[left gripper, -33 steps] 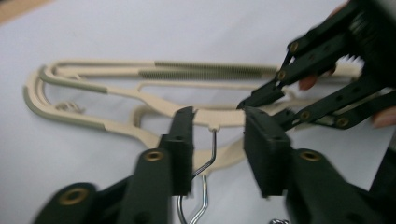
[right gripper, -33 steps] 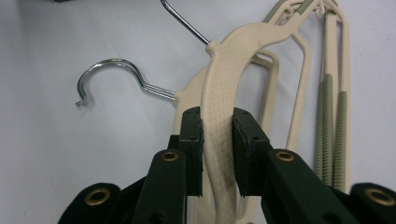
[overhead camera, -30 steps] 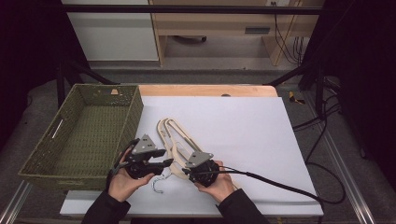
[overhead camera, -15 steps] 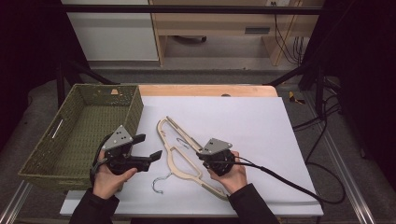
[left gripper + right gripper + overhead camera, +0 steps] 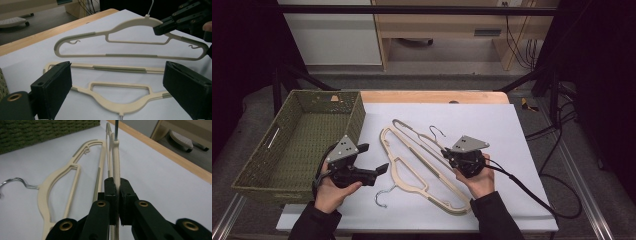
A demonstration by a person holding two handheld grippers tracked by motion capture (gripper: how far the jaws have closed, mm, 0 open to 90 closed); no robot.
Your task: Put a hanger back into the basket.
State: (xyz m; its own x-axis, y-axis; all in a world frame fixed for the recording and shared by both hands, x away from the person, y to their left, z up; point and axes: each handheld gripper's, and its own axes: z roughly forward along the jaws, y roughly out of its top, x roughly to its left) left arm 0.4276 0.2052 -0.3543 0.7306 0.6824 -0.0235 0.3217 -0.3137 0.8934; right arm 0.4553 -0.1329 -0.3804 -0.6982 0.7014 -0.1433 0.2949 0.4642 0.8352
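Two hangers: a cream plastic coat hanger with grey grip strips, the lifted hanger (image 5: pixel 427 145), is pinched near its neck and raised off the white table sheet (image 5: pixel 492 125); a second cream plastic hanger with a steel hook, the flat hanger (image 5: pixel 412 175), lies on the sheet between the grippers, right of the green woven basket (image 5: pixel 302 145)
Right gripper (image 5: pixel 116 192): black jaws clamped tight on the lifted hanger's edge, which runs up between them
Left gripper (image 5: pixel 379 170): jaws just spread wide, nothing between them; it sits beside the basket's near right corner, aimed at the flat hanger
Step in hand: likely separating the pair, one hanger picked up to go to the basket
Next move: probably carry the lifted hanger leftward over the basket rim, keeping its hook clear of the flat hanger
Changed since earlier: the right hand has drawn away from the basket with its hanger, which lay against the other; the left has backed toward the basket and opened
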